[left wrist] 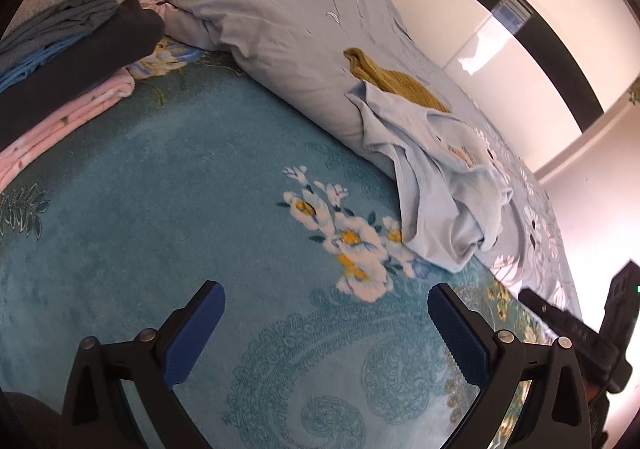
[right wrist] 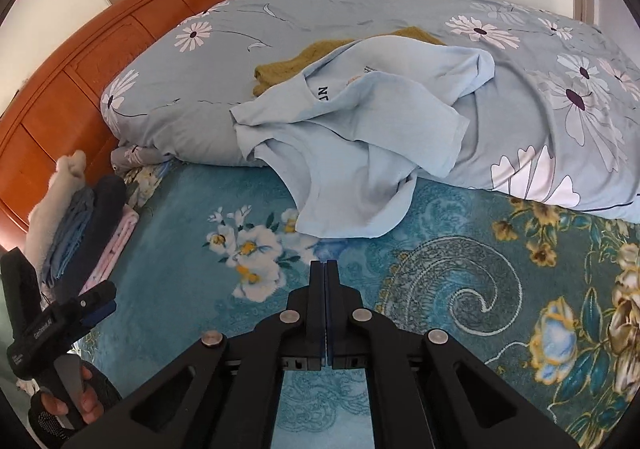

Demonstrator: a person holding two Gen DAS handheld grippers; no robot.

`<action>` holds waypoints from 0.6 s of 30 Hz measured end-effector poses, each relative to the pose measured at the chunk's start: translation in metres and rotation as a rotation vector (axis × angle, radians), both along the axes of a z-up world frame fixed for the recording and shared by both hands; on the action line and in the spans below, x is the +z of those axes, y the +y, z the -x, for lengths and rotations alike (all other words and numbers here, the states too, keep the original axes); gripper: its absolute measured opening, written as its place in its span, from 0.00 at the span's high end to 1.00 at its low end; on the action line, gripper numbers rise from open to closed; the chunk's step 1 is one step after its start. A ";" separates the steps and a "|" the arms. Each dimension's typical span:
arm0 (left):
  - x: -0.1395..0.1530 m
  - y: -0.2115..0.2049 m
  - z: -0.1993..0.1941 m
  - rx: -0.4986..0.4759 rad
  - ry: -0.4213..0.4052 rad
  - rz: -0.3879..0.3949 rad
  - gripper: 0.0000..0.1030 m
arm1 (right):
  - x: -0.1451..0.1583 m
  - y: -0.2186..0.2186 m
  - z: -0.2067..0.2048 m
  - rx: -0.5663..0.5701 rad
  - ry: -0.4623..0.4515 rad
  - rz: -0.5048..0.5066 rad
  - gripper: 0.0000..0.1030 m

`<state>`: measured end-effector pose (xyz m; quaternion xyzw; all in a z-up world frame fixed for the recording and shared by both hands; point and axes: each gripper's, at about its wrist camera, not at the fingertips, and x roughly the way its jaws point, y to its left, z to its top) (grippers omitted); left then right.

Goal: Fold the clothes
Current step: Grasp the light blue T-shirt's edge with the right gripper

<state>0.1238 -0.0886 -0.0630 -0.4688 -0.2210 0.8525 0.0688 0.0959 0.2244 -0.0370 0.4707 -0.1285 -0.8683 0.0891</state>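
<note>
A crumpled light blue T-shirt (right wrist: 352,153) hangs off the rolled floral duvet (right wrist: 532,101) onto the teal bedspread (right wrist: 420,289). An olive knitted garment (right wrist: 288,69) lies under it on the duvet. In the left wrist view the T-shirt (left wrist: 440,185) and the olive garment (left wrist: 396,81) sit at the right. My left gripper (left wrist: 326,329) is open over bare bedspread with nothing between its blue pads. My right gripper (right wrist: 325,269) is shut and empty, a short way in front of the T-shirt's hem. The left gripper (right wrist: 100,301) also shows at the lower left, in a hand.
A stack of folded clothes (right wrist: 88,233), grey, blue, dark navy and pink, lies at the left by the orange wooden headboard (right wrist: 80,81); in the left wrist view the stack (left wrist: 76,61) is at the upper left. White wardrobe doors (left wrist: 500,9) stand beyond the bed.
</note>
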 end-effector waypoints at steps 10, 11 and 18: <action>-0.012 -0.001 0.004 -0.004 0.014 -0.009 0.00 | -0.015 -0.026 0.087 -0.005 -0.012 -0.122 0.84; -0.015 -0.002 0.005 -0.001 0.012 -0.018 0.00 | -0.013 -0.031 0.098 0.006 0.000 -0.141 0.79; -0.034 -0.008 0.015 0.021 -0.019 -0.059 0.00 | -0.003 -0.069 0.168 0.133 0.039 -0.286 0.56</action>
